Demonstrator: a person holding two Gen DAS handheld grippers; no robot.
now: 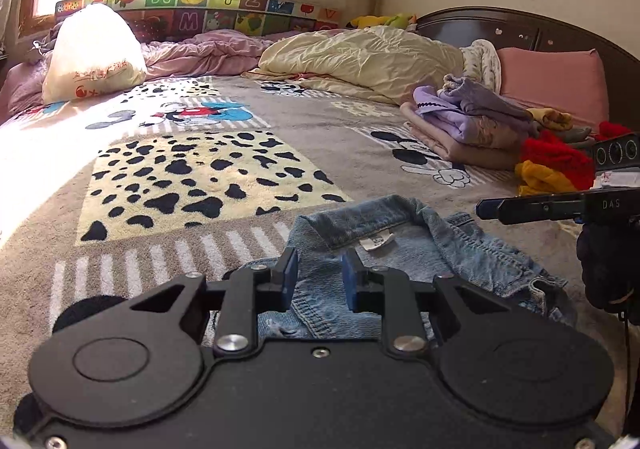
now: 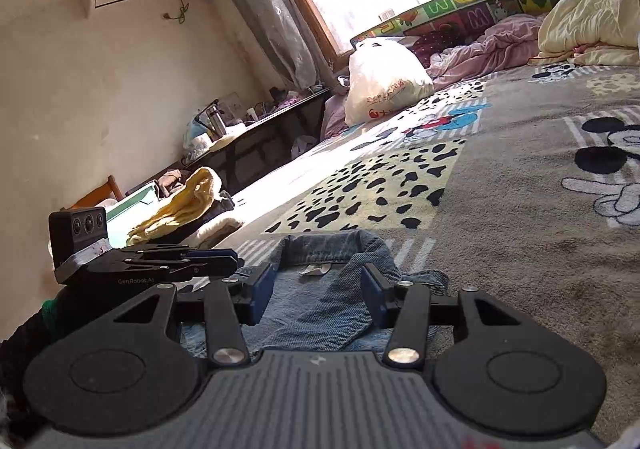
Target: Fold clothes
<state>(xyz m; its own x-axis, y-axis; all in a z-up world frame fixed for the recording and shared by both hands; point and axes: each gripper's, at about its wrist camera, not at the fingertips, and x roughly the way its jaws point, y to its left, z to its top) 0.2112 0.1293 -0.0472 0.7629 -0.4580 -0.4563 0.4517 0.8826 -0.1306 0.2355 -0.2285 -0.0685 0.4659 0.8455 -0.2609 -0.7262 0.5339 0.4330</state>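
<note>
Left wrist view first: we hold our left gripper low over a denim jacket, its blue pads spread with nothing between them. From the right wrist, our right gripper hangs the same way, jaws apart and empty, over the same cloth. The jacket lies on the cartoon blanket at the near edge of the bed, collar pointing away from us and its white label showing inside the neck. It looks partly gathered, though our grippers hide the lower part.

We judge that we are at the start of a fold on this garment: neither claw has taken hold. The next move calls for each gripper to drop onto a shoulder or side edge and pinch only denim, not the blanket pile beneath.

Farther out, open blanket gives room to lay the jacket flat. To the right a stack of folded purple clothes sits near a red and yellow heap, well apart from the jacket. Beyond lie a white plastic bag, a cream quilt and a pink pillow. Nothing blocks us.
</note>
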